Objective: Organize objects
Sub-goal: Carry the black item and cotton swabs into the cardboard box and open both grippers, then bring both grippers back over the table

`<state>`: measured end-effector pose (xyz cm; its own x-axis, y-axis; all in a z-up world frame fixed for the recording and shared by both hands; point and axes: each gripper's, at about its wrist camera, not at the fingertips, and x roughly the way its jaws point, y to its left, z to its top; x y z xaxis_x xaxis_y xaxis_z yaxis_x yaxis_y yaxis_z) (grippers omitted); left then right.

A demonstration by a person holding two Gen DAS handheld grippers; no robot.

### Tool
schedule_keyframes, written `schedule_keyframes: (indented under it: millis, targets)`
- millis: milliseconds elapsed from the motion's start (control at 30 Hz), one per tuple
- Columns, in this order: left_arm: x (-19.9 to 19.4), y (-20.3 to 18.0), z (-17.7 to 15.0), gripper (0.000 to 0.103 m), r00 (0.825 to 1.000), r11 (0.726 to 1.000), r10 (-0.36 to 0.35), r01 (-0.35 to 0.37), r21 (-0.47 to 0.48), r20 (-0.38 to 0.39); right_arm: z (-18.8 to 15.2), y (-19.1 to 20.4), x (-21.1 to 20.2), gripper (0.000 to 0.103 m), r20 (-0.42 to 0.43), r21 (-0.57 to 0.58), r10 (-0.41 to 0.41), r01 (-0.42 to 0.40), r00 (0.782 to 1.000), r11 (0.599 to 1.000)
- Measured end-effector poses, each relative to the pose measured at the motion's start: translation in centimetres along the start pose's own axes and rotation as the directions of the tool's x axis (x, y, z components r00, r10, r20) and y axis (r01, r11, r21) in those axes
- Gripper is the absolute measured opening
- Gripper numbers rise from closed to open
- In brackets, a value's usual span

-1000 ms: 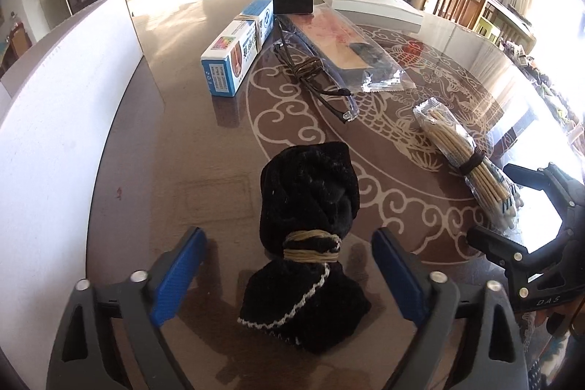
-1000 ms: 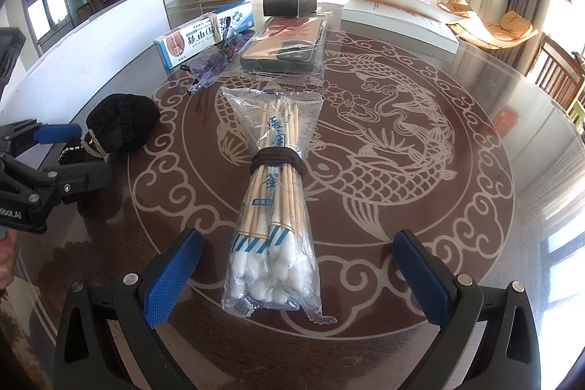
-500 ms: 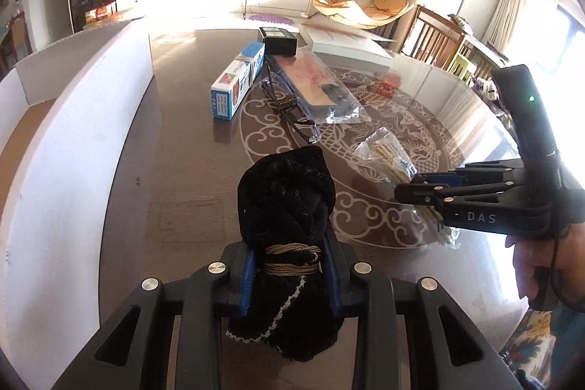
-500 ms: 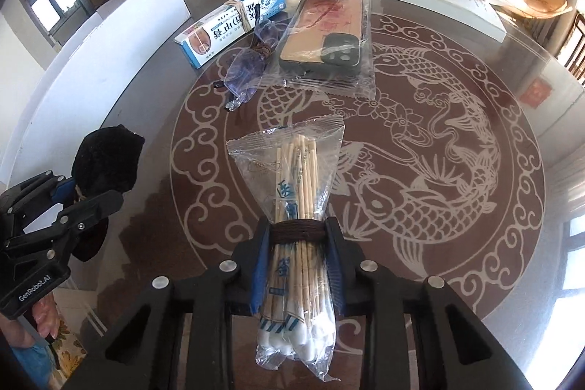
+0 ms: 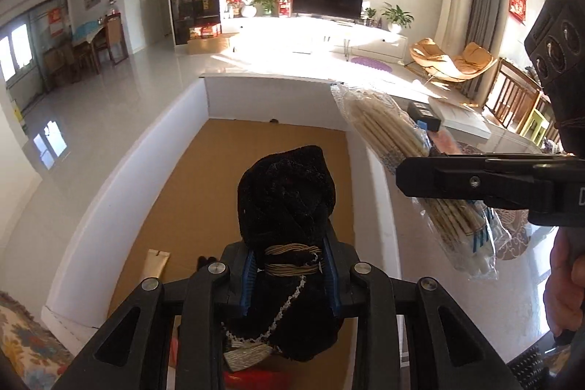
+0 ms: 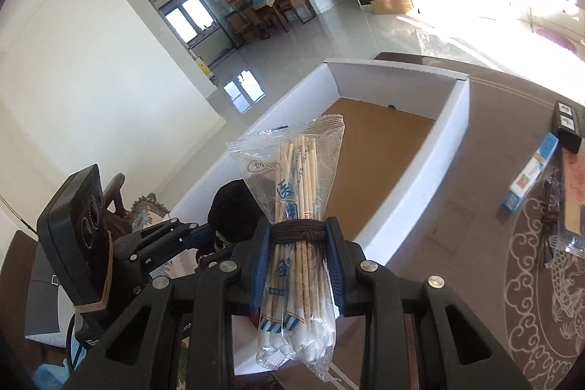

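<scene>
The left gripper is clamped tight, fingers pointing forward; the right gripper, just right of it, is likewise clamped.

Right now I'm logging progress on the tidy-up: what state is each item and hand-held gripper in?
Left hand-held gripper: shut on black cloth bundle.
Black cloth bundle: tied with cord, held above the box.
Right hand-held gripper: shut on swab packet.
Swab packet: sealed, banded, held up over the box's near wall.
White box: open, cardboard floor showing.

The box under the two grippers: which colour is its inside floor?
Cardboard brown, with white walls; the box shows best in the left wrist view.
</scene>
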<state>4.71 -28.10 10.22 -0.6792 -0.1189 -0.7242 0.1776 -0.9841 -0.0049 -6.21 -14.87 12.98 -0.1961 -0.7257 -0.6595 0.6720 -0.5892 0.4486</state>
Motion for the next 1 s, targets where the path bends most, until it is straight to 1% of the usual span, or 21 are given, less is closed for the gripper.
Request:
schedule_keyframes:
  millis: [33, 67, 100, 133, 167, 200, 233, 300, 367, 400, 433, 500, 533, 567, 600, 633, 700, 733, 767, 867, 1000]
  targets:
    - [0.9, 1.2, -0.3, 0.035, 0.998, 0.999, 0.053, -0.053, -0.007, -0.027, 0.2, 0.6, 1.5, 0.03, -0.02, -0.003, 0.023, -0.023, 1.0, 1.0]
    - [1.8, 2.3, -0.6, 0.043, 0.993, 0.994, 0.106, -0.107, -0.011, -0.057, 0.1, 0.9, 2.7, 0.035, -0.036, 0.004, 0.041, -0.04, 0.999, 0.999]
    - [2.7, 3.2, -1.0, 0.052, 0.983, 0.987, 0.16, -0.162, -0.015, -0.09, 0.0, 0.9, 3.6, 0.044, -0.042, 0.012, 0.039, -0.039, 0.998, 0.999]
    - [3.4, 3.9, -1.4, 0.073, 0.971, 0.977, 0.208, -0.213, -0.024, -0.117, -0.2, 0.8, 3.8, 0.068, -0.03, 0.018, 0.022, -0.022, 0.999, 1.0]
    - [4.0, 4.3, -1.9, 0.085, 0.961, 0.968, 0.243, -0.249, -0.037, -0.129, -0.7, 0.4, 3.4, 0.082, -0.003, 0.024, -0.001, 0.001, 1.0, 1.0]
    - [4.0, 4.5, -2.4, 0.085, 0.958, 0.963, 0.256, -0.264, -0.051, -0.129, -1.2, -0.1, 2.7, 0.083, 0.027, 0.026, -0.016, 0.015, 1.0, 1.0]
    - [3.7, 4.5, -3.0, 0.085, 0.962, 0.966, 0.244, -0.253, -0.062, -0.119, -1.9, -0.8, 1.8, 0.083, 0.046, 0.022, -0.028, 0.027, 0.999, 0.999]
    - [2.7, 3.7, -3.7, 0.085, 0.977, 0.976, 0.198, -0.204, -0.071, -0.082, -3.7, -2.8, -0.3, 0.084, 0.073, 0.004, -0.098, 0.098, 0.992, 0.995]
    - [1.6, 1.9, -4.1, 0.085, 0.985, 0.985, 0.164, -0.167, -0.052, -0.044, -6.0, -6.2, -2.8, 0.093, 0.105, 0.0, -0.207, 0.208, 0.973, 0.978]
    - [0.9, 0.7, -4.1, 0.085, 0.99, 0.99, 0.137, -0.138, -0.038, -0.027, -7.5, -8.1, -4.1, 0.095, 0.118, 0.01, -0.269, 0.27, 0.956, 0.963]
    - [0.2, -0.8, -4.1, 0.085, 0.995, 0.995, 0.1, -0.1, -0.023, -0.01, -9.2, -10.0, -5.3, 0.097, 0.129, 0.023, -0.337, 0.337, 0.933, 0.941]
    - [-1.4, -4.1, -4.0, 0.085, 1.0, 1.0, -0.008, 0.008, 0.006, 0.02, -12.2, -14.5, -7.8, 0.097, 0.103, 0.063, -0.473, 0.468, 0.875, 0.881]
    - [-2.2, -5.9, -4.2, 0.087, 0.997, 0.997, -0.07, 0.07, 0.023, 0.033, -13.9, -16.5, -8.8, 0.097, 0.079, 0.088, -0.525, 0.518, 0.848, 0.851]
    - [-2.8, -7.9, -4.4, 0.092, 0.99, 0.991, -0.133, 0.131, 0.04, 0.041, -15.3, -18.3, -9.7, 0.097, 0.054, 0.111, -0.563, 0.555, 0.825, 0.824]
    - [-3.2, -10.0, -4.6, 0.095, 0.98, 0.98, -0.195, 0.192, 0.058, 0.043, -16.6, -19.9, -10.9, 0.097, 0.033, 0.131, -0.599, 0.59, 0.8, 0.796]
    - [-3.4, -11.9, -4.9, 0.103, 0.966, 0.965, -0.254, 0.251, 0.072, 0.04, -17.7, -21.0, -11.7, 0.097, 0.018, 0.144, -0.631, 0.622, 0.776, 0.77]
    - [-2.8, -15.7, -5.6, 0.103, 0.939, 0.935, -0.344, 0.342, 0.09, 0.016, -19.6, -22.7, -13.3, 0.097, -0.005, 0.161, -0.669, 0.661, 0.743, 0.733]
    - [-2.1, -17.6, -6.2, 0.103, 0.932, 0.927, -0.361, 0.36, 0.103, -0.009, -20.1, -23.3, -13.8, 0.097, -0.015, 0.167, -0.681, 0.673, 0.732, 0.72]
    - [-0.8, -19.3, -6.6, 0.103, 0.934, 0.927, -0.355, 0.356, 0.119, -0.034, -20.5, -23.7, -14.1, 0.097, -0.02, 0.17, -0.689, 0.681, 0.725, 0.712]
    - [3.4, -22.7, -7.7, 0.103, 0.955, 0.942, -0.285, 0.296, 0.161, -0.086, -21.2, -24.3, -14.2, 0.097, -0.021, 0.158, -0.705, 0.699, 0.709, 0.698]
    - [7.9, -24.4, -7.5, 0.103, 0.975, 0.959, -0.202, 0.217, 0.185, -0.094, -21.4, -24.0, -13.7, 0.097, -0.021, 0.136, -0.703, 0.699, 0.711, 0.702]
